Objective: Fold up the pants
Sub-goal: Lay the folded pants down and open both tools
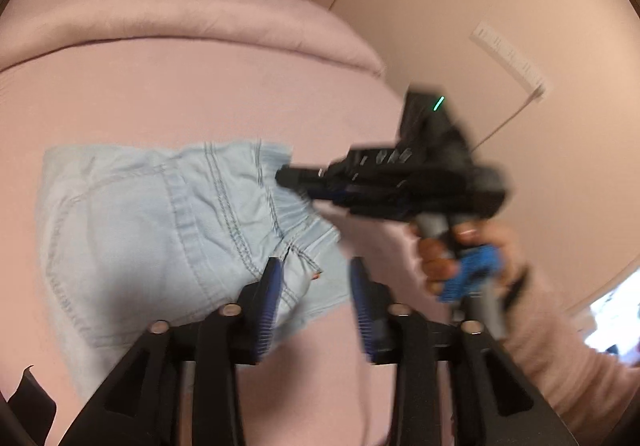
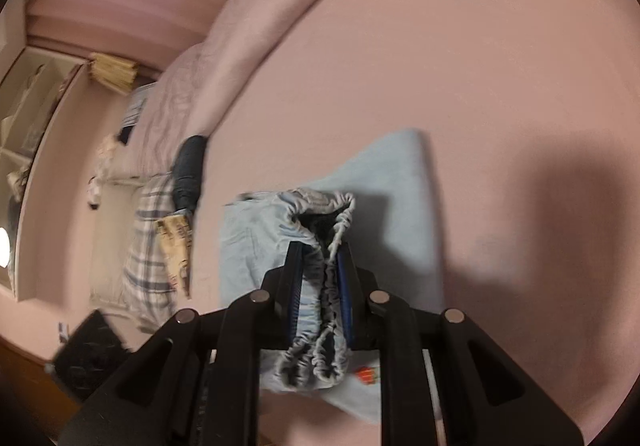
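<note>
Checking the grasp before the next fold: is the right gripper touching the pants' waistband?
Touching. In the right wrist view, the right gripper has both fingers closed on the gathered elastic waistband of the pants, with fabric pinched between the pads.

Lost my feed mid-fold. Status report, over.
Right gripper shut on pants waistband. Left gripper open, jaws over the pants, gripping nothing. Pants lie folded on pink bed. Nothing in the way.

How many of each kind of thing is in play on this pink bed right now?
Light blue denim pants: 1
Handheld tools: 2, the left tool and the right tool
Pink bed sheet: 1
Total: 4
</note>
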The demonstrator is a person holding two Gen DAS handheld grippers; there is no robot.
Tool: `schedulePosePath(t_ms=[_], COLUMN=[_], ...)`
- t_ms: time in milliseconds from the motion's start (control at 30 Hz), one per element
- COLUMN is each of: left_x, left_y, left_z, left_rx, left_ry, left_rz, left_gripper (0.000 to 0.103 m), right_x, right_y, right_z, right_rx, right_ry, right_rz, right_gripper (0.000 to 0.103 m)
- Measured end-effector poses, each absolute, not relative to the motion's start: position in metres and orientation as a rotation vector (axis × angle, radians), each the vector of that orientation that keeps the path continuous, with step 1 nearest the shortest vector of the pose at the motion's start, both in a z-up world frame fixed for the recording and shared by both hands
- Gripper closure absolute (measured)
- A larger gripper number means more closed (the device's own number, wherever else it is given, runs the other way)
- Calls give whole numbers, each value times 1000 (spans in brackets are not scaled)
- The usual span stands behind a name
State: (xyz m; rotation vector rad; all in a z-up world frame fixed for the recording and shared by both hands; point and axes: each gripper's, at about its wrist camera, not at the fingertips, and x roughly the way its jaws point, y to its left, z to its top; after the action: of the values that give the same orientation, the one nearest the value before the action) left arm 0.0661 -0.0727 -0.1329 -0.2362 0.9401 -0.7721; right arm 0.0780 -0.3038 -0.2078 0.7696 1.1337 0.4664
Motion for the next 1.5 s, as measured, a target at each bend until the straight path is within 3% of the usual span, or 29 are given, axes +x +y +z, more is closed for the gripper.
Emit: schedulePosePath(t_ms=[67, 333, 467, 533, 667, 867, 1200, 1500], left_x=[65, 86, 92, 94, 95, 96, 92, 87], left_y=[-51, 38, 49, 42, 29, 27, 22, 28], left_z=[-128, -164, -189, -197, -196, -193, -194, -162], left_rx=[-248, -363, -390, -383, -363, -341, -286, -214], left_ry=[903, 942, 1011, 1042, 1043, 1050, 1062, 939], left_rz=[-718, -364, -318, -331, -336, -336, -324, -289], left_gripper=[48, 48, 48, 48, 48, 48, 48, 48], right_x=[77, 66, 58, 52, 48, 37, 43, 37], right_y=[-313, -324, -319, -308, -285, -285, -302, -284], right_z=[-218, -223, -230, -226, -221, -191, -224, -184], right_rx=[835, 915, 966, 912, 717, 642, 676, 445], right_ry=[1132, 1105, 1143, 1144, 1185, 1083, 1155, 1114], right_rz=[467, 493, 537, 559, 504, 469, 392, 317], right_gripper=[86, 83, 60, 58, 72, 79, 78, 62])
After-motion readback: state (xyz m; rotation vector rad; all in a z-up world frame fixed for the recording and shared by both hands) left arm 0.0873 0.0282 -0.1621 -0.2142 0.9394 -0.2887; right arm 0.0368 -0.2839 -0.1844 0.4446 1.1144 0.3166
